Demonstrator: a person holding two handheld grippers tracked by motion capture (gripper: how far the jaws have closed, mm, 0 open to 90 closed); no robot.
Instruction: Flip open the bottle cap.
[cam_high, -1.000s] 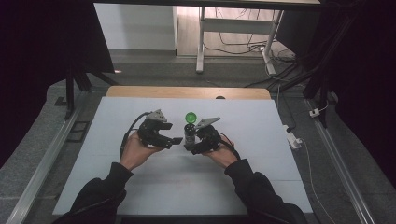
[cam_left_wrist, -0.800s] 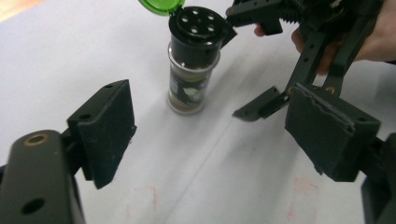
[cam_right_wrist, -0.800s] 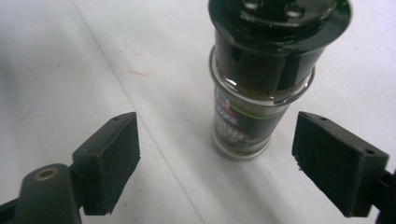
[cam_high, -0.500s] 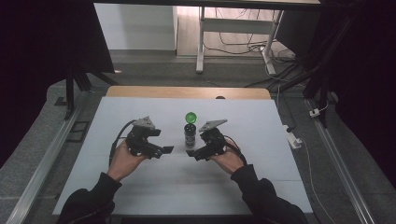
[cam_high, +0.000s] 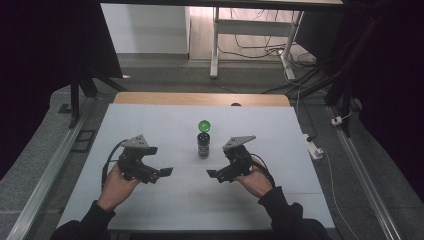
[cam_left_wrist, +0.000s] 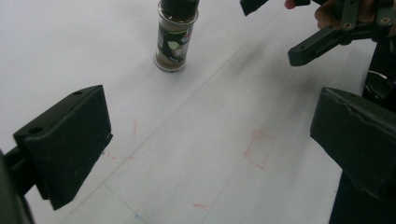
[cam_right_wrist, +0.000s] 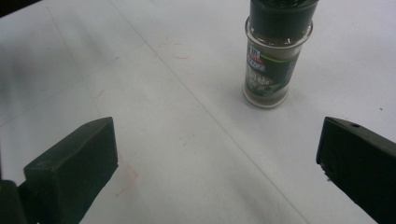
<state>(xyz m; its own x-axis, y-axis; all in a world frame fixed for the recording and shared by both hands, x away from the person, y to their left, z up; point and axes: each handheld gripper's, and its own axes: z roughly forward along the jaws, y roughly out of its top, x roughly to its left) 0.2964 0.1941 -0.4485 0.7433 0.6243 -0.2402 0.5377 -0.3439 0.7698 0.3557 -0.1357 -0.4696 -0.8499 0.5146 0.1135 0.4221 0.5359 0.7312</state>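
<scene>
A small glass spice jar (cam_high: 203, 144) with a dark label and black cap stands upright mid-table, with a green ball (cam_high: 204, 125) just behind it. The same spice jar (cam_left_wrist: 174, 39) appears at the top of the left gripper view, and the spice jar (cam_right_wrist: 274, 58) stands upper right in the right gripper view. My left gripper (cam_high: 161, 174) is held low to the jar's left, open and empty. To the jar's right my right gripper (cam_high: 216, 175) is open too, nothing between its jaws. The right gripper (cam_left_wrist: 327, 32) also appears far off in the left gripper view.
The white table (cam_high: 150, 130) has faint red marks (cam_left_wrist: 257, 151) on its surface. A wooden edge (cam_high: 200, 99) runs along the far side. Metal rails flank the table, and cables and a desk frame (cam_high: 250, 45) lie on the floor beyond.
Both grippers have drawn back from the jar toward the near side and apart, the left one moving left, the right one right. The jar and the green ball stay put.
</scene>
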